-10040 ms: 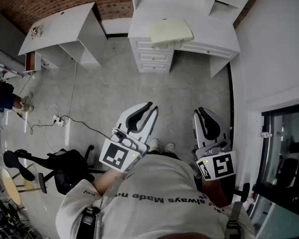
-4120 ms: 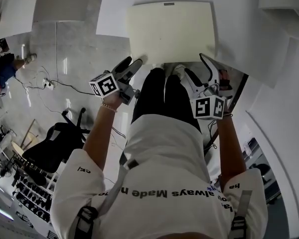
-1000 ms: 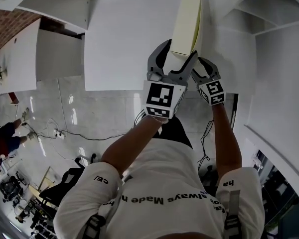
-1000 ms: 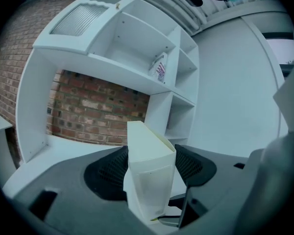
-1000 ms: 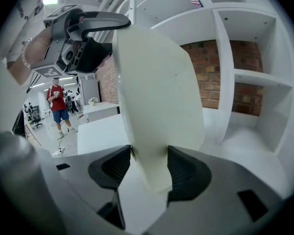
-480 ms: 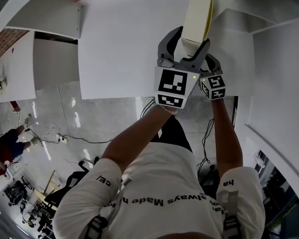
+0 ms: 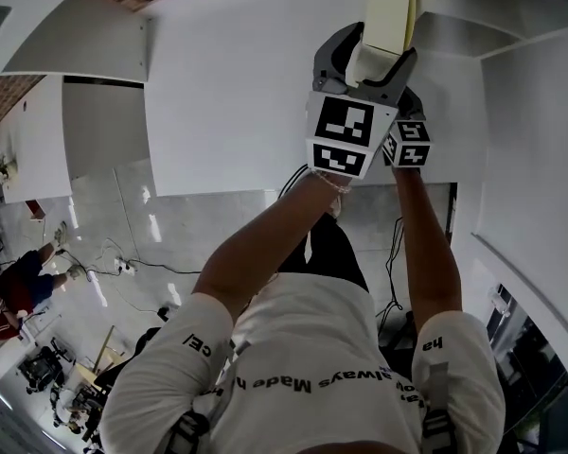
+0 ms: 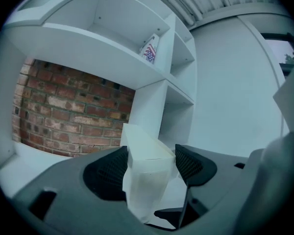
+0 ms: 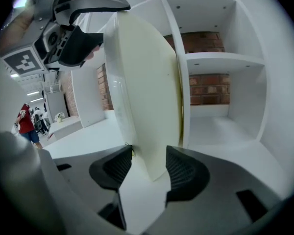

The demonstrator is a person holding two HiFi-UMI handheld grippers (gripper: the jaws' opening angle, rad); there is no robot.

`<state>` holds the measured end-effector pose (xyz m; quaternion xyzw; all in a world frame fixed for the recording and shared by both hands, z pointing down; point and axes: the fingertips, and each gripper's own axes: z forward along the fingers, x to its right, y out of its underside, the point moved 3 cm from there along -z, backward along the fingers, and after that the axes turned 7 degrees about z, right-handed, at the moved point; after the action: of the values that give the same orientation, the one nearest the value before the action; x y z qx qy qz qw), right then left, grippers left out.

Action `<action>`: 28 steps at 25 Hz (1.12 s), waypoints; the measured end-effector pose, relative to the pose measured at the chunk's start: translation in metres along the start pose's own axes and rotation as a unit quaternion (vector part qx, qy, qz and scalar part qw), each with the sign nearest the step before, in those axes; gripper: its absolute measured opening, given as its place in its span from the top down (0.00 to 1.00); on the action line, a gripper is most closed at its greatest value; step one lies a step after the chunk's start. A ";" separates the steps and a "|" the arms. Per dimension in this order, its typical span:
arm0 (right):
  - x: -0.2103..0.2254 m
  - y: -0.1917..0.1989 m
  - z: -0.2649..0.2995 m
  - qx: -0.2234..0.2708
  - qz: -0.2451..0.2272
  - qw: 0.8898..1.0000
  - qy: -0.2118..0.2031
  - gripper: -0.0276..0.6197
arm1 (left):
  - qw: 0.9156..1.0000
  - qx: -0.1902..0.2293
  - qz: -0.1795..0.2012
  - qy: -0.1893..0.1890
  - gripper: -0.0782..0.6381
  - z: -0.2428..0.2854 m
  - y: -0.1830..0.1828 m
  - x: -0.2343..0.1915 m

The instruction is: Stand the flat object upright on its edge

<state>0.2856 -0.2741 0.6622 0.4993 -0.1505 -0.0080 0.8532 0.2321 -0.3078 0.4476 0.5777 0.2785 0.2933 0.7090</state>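
The flat object is a cream panel [image 7: 389,8]. It stands upright on one edge on the white desk [image 7: 237,83], seen edge-on from above. My left gripper [image 8: 149,163] is shut on its upper edge, both pads against its faces. In the right gripper view the left gripper [image 9: 83,28] sits at the panel's top left. My right gripper [image 9: 149,163] straddles the panel's lower near corner [image 9: 154,173]. Its jaws are closing and the pads touch both faces. In the head view the left gripper hides most of the right one; only its marker cube [image 7: 409,143] shows.
White open shelf compartments [image 9: 215,82] with a brick wall behind stand just beyond the panel. A small patterned box [image 8: 149,53] sits on an upper shelf. A second white desk [image 7: 38,130] and people [image 7: 19,291] are far off to the left, across the floor.
Both grippers and the panel have moved farther away over the desk. The left gripper has shifted right, over the right one. The panel appears narrower, closer to edge-on.
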 end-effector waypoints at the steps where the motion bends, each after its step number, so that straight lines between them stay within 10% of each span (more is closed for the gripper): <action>1: 0.005 -0.002 0.003 0.001 0.007 1.000 0.007 0.63 | 1.000 0.000 -0.004 0.007 0.47 0.006 -0.001 0.000; 28: 0.073 -0.055 0.045 -0.007 0.044 0.993 0.111 0.64 | 0.987 -0.026 -0.088 0.130 0.47 0.081 -0.012 -0.030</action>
<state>0.3513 -0.3520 0.6536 0.4842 -0.0765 0.0838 0.8676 0.2721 -0.3847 0.4515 0.4895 0.4104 0.3096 0.7043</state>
